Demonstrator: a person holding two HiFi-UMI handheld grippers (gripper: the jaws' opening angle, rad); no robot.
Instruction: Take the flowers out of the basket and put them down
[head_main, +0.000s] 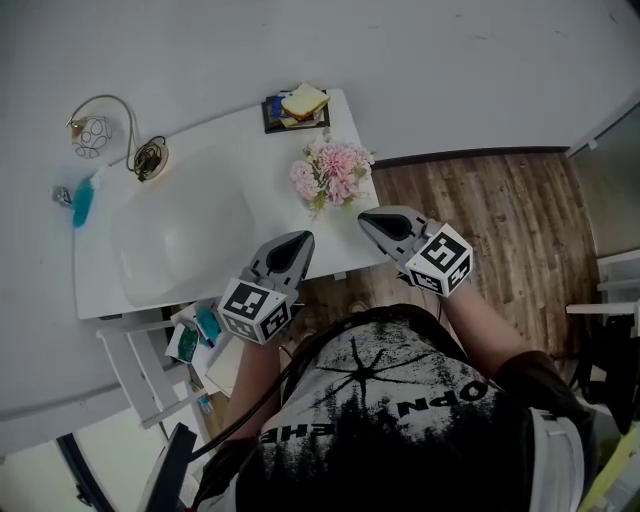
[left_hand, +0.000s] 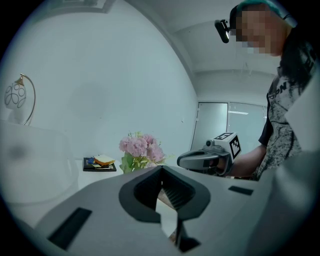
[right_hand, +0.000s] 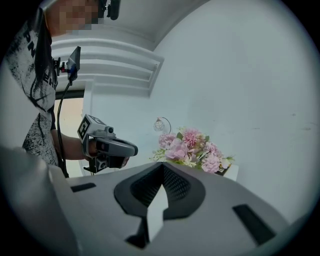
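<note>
Head view: our left gripper (head_main: 303, 241) hovers at the table's (head_main: 230, 150) near edge, its tongs pressed together on nothing. The pink flowers (head_main: 332, 172) stand bunched at the table's right edge. We cannot make out a basket under them, so they may sit inside it or already be set down. Our right gripper (head_main: 366, 217), off the table's right corner, is likewise closed and empty. Any grasp would need spread tongs first

Flowers (left_hand: 141, 149) base hid behind L tongs (left_hand: 161, 170); tray (head_main: 270, 118) items too small to ID.
</note>
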